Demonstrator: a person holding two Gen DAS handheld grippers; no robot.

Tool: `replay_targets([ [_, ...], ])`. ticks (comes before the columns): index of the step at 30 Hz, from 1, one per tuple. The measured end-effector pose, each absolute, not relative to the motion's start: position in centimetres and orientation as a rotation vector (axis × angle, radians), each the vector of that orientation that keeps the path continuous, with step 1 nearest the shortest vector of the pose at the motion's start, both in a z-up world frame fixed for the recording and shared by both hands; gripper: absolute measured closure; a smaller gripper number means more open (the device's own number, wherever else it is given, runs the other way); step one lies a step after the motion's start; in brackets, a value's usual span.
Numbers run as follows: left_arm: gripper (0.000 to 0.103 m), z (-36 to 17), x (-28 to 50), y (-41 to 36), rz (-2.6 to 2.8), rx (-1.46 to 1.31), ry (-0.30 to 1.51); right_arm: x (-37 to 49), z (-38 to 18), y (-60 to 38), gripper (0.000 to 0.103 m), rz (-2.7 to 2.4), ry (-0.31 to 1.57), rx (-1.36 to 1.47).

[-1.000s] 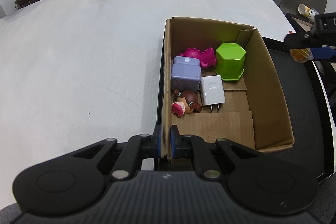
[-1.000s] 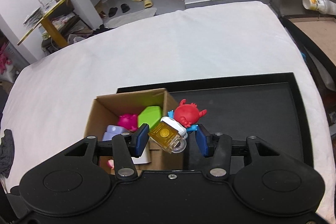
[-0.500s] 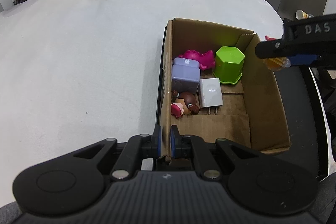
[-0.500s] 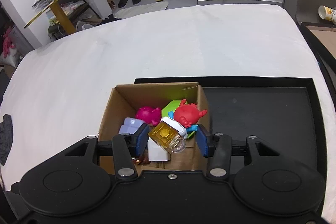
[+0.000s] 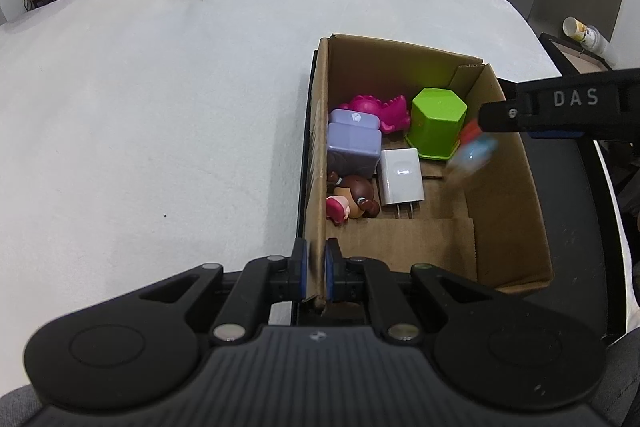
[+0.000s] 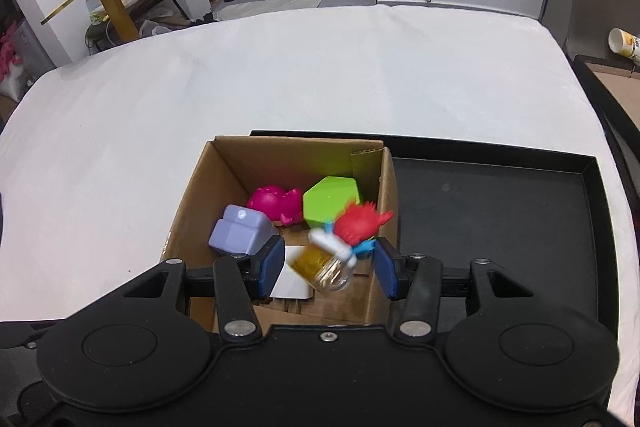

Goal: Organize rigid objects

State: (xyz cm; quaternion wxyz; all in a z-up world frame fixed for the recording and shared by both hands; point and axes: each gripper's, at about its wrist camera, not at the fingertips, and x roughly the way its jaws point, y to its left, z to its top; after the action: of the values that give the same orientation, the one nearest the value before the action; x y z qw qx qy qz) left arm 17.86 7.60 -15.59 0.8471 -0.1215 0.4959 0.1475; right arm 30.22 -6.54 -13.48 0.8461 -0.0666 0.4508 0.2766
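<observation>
Five things lie in the brown cardboard box [image 5: 508,195], whose wall the left gripper [image 5: 316,267] clamps. A sixth, the blurred red-topped amber jar toy [image 6: 340,247], sits loose between the right gripper [image 6: 328,263]'s just-opened jaws, touching neither pad.

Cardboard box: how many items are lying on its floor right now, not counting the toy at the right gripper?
5. Along the left wall of the cardboard box: purple block and doll figure; pink dinosaur at the back; green hexagonal cup back right; white charger in the middle. Smaller items could be hidden.

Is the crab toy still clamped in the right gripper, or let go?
Let go: crab toy, blurred, sits clear of both pads of the right gripper, whose jaws have just been opening over the cardboard box.
</observation>
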Motion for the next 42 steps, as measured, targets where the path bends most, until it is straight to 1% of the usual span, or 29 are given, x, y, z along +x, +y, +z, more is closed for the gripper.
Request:
replay_targets([
  [9, 0.095, -15.4, 18.0, 7.2, 0.328, -0.241, 1.049, 30.1, -12.9, -9.2, 0.053, 0.566, 0.947, -0.080],
  [15, 0.094, -14.3, 17.6, 6.8, 0.330, -0.235, 1.026, 30.2, -12.3, -11.0, 0.053, 0.564, 0.953, -0.032],
  [24, 0.094, -12.0, 16.9, 7.0, 0.332, -0.280, 1.002, 29.8, -11.5, -13.3, 0.047, 0.565, 0.942, 0.024],
  [27, 0.092, -10.9, 16.7, 7.1, 0.322, -0.293, 0.992, 29.6, -11.2, -13.9, 0.044, 0.564, 0.937, 0.038],
  [31, 0.091, -9.4, 16.6, 7.2, 0.312, -0.314, 0.988, 29.1, -10.7, -14.5, 0.039, 0.565, 0.924, 0.050],
  [34, 0.089, -8.3, 16.5, 7.0, 0.293, -0.304, 0.991, 28.6, -10.3, -15.1, 0.031, 0.562, 0.913, 0.058],
  [35, 0.088, -7.9, 16.4, 6.9, 0.293, -0.296, 0.981, 28.5, -10.1, -15.3, 0.030, 0.561, 0.909, 0.062],
  [37, 0.074, -6.9, 16.2, 6.6, 0.296, -0.283, 0.960, 28.2, -9.8, -15.7, 0.028, 0.559, 0.902, 0.070],
  [38, 0.069, -6.5, 16.1, 6.4, 0.290, -0.278, 0.955, 28.0, -9.6, -15.8, 0.023, 0.557, 0.901, 0.070],
  [40, 0.052, -5.7, 15.8, 6.0, 0.267, -0.269, 0.944, 27.4, -9.0, -16.3, 0.017, 0.551, 0.886, 0.070],
  [41, 0.048, -5.3, 15.6, 5.8, 0.258, -0.264, 0.939, 27.2, -8.7, -16.5, 0.012, 0.548, 0.875, 0.071],
  [42, 0.043, -5.0, 15.4, 5.5, 0.252, -0.259, 0.935, 27.0, -8.5, -16.8, 0.009, 0.542, 0.867, 0.075],
])
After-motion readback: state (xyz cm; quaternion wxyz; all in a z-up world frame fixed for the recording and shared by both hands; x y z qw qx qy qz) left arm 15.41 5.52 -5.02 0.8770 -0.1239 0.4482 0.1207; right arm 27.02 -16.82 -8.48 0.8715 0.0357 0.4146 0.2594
